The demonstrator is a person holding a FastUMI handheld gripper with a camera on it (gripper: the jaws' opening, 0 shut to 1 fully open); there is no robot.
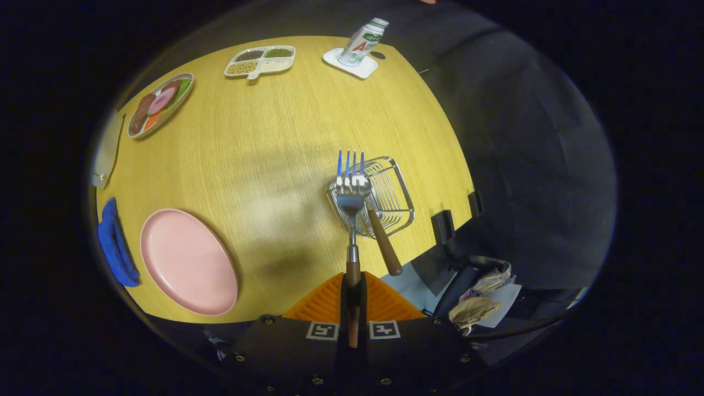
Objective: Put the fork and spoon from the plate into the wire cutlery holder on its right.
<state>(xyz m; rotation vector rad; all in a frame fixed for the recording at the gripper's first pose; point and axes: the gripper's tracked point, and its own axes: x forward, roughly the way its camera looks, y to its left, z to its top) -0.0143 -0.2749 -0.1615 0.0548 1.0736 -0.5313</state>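
The gripper [352, 297] is clamping the fork [350, 203] by its wooden handle, both fingers [330, 302] pressing in on it with barely any gap between them. The fork is pointing straight ahead of the fingers, tines outward, and its head is hanging over the near left corner of the wire cutlery holder [385, 195]. The spoon [379, 236] is already sitting in the holder, its wooden handle leaning out over the near rim toward the gripper; its bowl is seemingly tucked behind the fork's head, though the overlap makes that hard to read. The holder is standing on the yellow wooden table [264, 137], close to the table's right edge. To the left of the fingers, the pink plate [187, 261] is lying bare, with a blue cloth [114, 245] just beside its far side. Well beyond, near the table's far edge, a plate of food [160, 104], a divided tray [259, 60] and a bottle [363, 43] on a white coaster [352, 65] are sitting.
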